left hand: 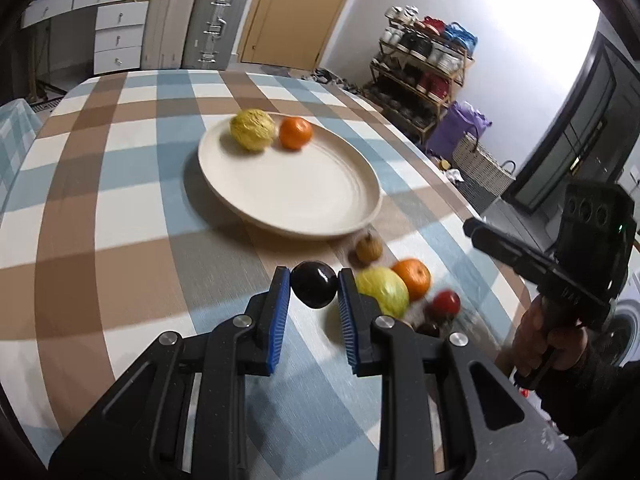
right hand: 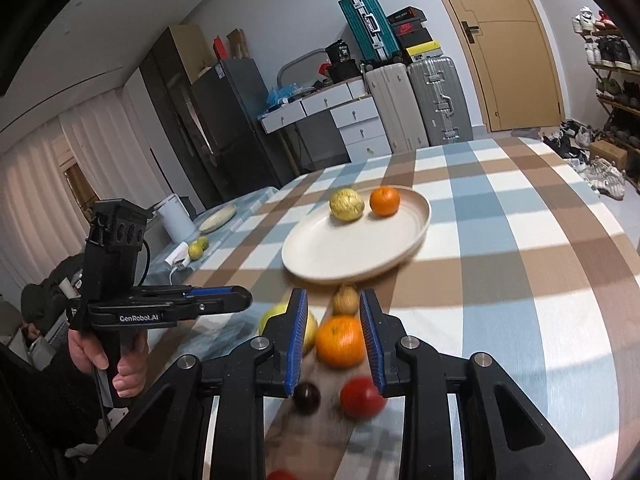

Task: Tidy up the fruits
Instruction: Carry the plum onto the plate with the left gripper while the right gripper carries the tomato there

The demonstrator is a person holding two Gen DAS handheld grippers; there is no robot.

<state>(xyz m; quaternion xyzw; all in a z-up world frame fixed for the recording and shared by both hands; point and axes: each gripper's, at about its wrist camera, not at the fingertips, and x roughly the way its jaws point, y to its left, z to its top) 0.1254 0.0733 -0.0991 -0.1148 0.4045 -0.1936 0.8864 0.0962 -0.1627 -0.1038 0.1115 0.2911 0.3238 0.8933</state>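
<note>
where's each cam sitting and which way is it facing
Left wrist: on the left hand-held gripper, looking forward and down over the checked tablecloth to the round cream plate; its blue pads pinch a dark purple round fruit; the right hand shows.
Right wrist: on the right hand-held gripper, facing the same plate; an orange fruit sits between its pads; the left hand shows.
Shared: the plate, its yellow-green fruit and orange.
</note>
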